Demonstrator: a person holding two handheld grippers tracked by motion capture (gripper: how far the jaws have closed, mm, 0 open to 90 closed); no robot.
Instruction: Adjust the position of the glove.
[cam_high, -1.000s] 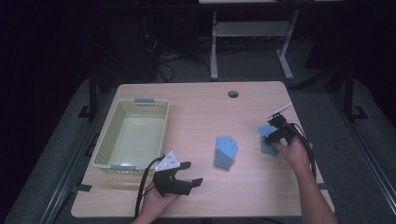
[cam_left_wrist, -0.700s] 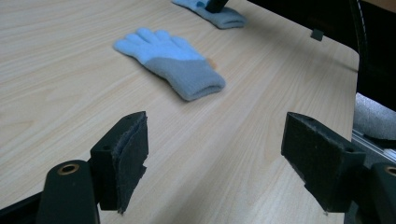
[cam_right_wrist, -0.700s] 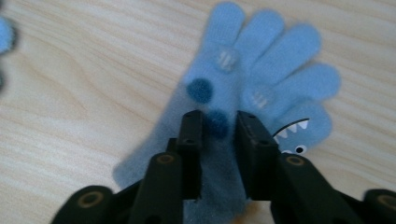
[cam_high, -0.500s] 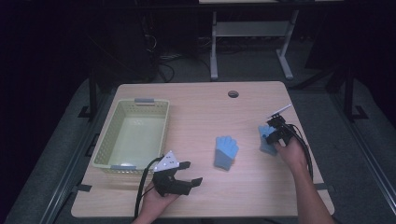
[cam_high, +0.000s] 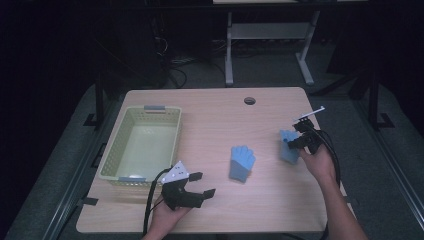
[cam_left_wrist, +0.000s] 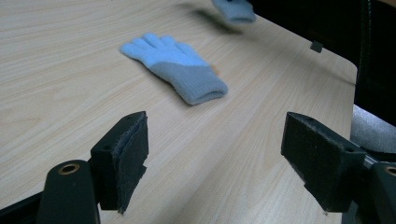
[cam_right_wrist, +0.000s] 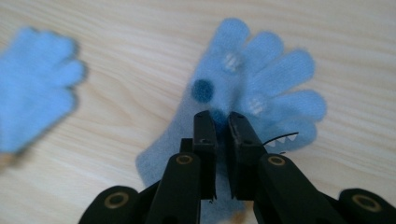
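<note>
Right gripper (cam_right_wrist: 221, 122): my jaws nearly together, pinching a patterned glove (cam_right_wrist: 261, 79), right of the high view.
Left gripper (cam_left_wrist: 215, 154): my jaws spread wide, holding nothing, facing the plain glove (cam_left_wrist: 180, 65) mid-frame.
Right gripper view: dots, toothed mouth on the glove.

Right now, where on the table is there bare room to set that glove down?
Bare wood runs along the far edge around the round hole, and between the basket and the flat glove. The right side is crowded: the right gripper pinches the second glove there. The left gripper stands open at the near edge.
</note>
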